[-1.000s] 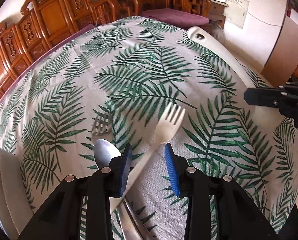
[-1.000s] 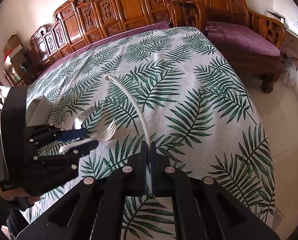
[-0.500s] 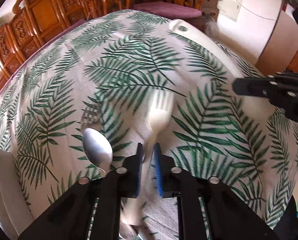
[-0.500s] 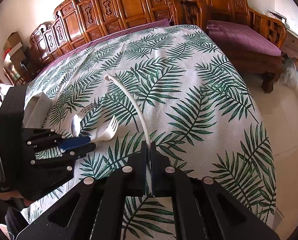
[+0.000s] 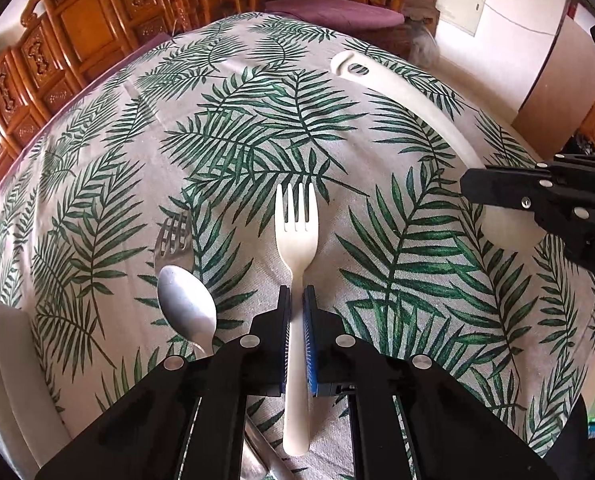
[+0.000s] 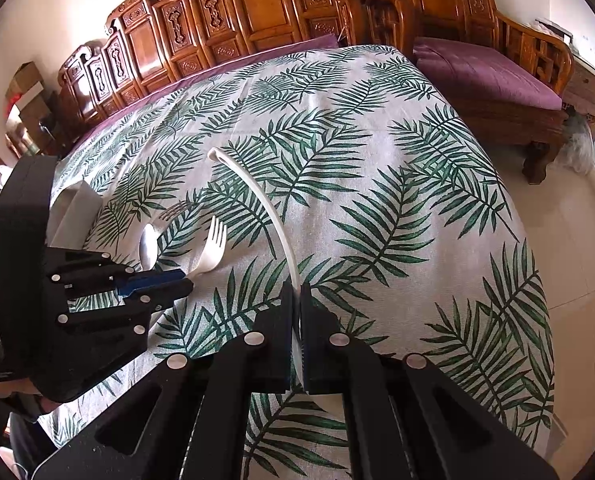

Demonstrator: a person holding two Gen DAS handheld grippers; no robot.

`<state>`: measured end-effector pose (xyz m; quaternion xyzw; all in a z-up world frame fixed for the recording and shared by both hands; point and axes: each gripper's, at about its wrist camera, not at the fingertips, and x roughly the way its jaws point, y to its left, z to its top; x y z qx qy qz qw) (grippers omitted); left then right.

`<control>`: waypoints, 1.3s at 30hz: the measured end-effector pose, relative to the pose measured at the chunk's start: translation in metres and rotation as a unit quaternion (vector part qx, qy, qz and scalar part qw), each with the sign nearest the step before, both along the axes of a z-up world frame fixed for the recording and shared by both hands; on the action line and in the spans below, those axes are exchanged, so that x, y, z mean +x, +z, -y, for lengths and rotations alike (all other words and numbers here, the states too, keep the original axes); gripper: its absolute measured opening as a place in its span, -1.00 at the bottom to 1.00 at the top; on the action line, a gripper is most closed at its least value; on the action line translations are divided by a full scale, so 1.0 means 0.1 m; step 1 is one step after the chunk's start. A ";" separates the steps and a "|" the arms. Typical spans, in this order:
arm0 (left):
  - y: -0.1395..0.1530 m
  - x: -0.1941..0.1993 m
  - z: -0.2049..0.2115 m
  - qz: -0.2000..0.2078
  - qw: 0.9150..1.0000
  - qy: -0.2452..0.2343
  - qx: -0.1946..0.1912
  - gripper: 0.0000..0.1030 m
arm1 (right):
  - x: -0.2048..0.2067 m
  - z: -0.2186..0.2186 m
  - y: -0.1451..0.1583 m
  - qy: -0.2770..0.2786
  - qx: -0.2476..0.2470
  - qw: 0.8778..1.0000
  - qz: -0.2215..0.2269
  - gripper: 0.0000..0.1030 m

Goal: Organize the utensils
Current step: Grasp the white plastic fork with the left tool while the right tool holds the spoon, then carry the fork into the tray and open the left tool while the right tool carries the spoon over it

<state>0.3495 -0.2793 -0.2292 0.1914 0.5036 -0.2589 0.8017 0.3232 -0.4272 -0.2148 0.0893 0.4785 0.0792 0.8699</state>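
Observation:
My left gripper point(image 5: 296, 294) is shut on the handle of a white plastic fork point(image 5: 296, 236), tines pointing away, over the leaf-print tablecloth point(image 5: 257, 128). The fork also shows in the right wrist view point(image 6: 211, 246). A metal spoon point(image 5: 186, 307) and a metal fork point(image 5: 173, 234) lie on the cloth just left of it. My right gripper point(image 6: 296, 294) is shut on a long white plastic utensil point(image 6: 265, 208), seen edge-on; in the left wrist view its handle with a hanging hole point(image 5: 401, 92) shows.
A white tray or box point(image 5: 5, 356) sits at the table's left edge. Carved wooden chairs point(image 6: 217, 28) line the far side, and a bench with a purple cushion point(image 6: 489, 72) stands off the right end.
My left gripper closed on the white fork's handle and the fork turned from slanted to straight ahead. The right gripper stayed shut on the white utensil.

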 end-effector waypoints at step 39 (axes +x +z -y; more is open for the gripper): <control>1.08 -0.54 -1.63 0.097 0.983 0.105 -0.112 -0.89 | -0.23 -1.01 0.34 0.107 -0.047 0.993 0.032 -0.92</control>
